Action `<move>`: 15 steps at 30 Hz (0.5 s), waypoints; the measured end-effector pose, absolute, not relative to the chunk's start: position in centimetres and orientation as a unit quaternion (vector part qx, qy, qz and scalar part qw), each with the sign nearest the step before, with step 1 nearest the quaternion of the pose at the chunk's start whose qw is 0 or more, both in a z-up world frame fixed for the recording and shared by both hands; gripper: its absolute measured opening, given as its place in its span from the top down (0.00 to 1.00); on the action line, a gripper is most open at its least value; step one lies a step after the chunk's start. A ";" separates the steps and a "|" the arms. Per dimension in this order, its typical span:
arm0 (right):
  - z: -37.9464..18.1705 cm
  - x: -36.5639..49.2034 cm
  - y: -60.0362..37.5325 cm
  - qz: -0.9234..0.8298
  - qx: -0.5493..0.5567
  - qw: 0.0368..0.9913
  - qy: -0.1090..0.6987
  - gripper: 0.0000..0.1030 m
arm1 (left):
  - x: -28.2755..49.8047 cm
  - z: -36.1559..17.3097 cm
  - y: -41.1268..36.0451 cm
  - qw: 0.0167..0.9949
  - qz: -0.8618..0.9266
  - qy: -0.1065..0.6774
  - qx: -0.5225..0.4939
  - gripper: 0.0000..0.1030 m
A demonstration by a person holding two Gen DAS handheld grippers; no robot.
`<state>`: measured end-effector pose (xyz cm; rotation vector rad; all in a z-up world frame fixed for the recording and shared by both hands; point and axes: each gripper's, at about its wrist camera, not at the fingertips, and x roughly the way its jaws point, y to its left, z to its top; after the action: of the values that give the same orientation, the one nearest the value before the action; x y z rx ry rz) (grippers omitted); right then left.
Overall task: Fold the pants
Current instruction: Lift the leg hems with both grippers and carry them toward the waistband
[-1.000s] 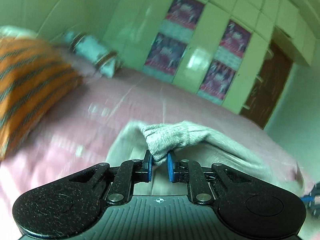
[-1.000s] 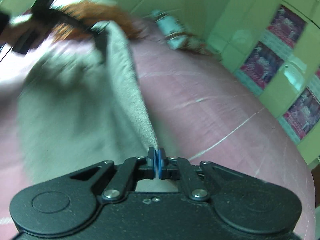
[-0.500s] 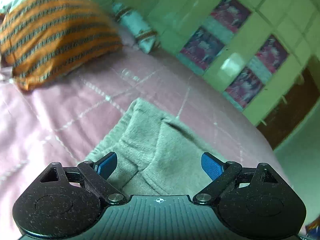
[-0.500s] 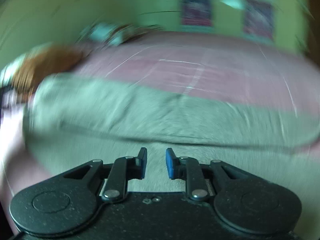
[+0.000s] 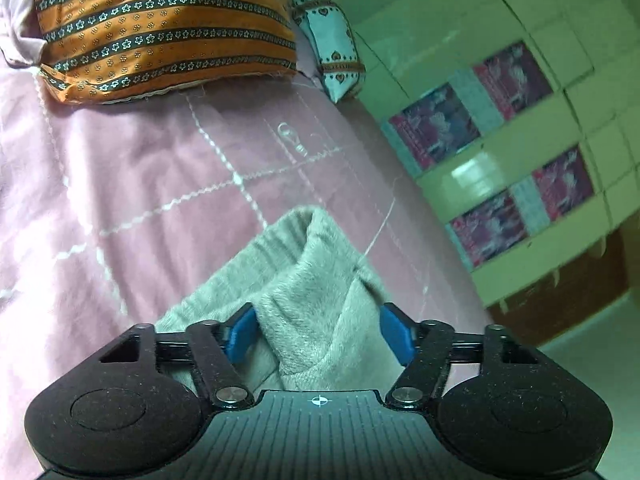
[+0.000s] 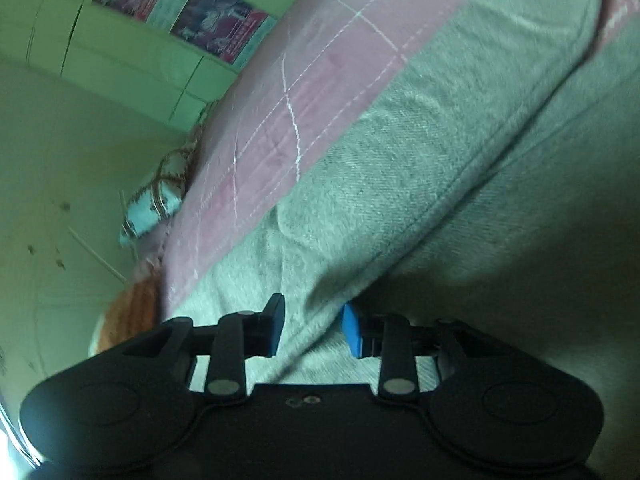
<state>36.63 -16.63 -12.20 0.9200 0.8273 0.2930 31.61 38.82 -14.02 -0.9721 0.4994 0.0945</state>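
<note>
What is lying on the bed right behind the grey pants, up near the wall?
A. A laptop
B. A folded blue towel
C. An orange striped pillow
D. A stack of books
C: in the left wrist view an orange striped pillow rests on the pink bedcover beyond the grey pants.

The bed is covered with a pink quilt with white stitched lines that make big squares. On it, at the near side, lie the grey pants, folded in layers. At the far end an orange striped pillow lies on the quilt, and just right of it a small light blue cushion.
</note>
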 end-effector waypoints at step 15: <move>-7.1 35.7 -15.1 0.164 0.331 0.855 0.364 1.00 | 34.6 -11.8 37.5 0.860 0.022 0.315 -0.401 0.72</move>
<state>35.75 -15.10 -7.14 0.6953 0.7650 0.3455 34.62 37.46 -11.80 -0.8426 0.6607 0.0468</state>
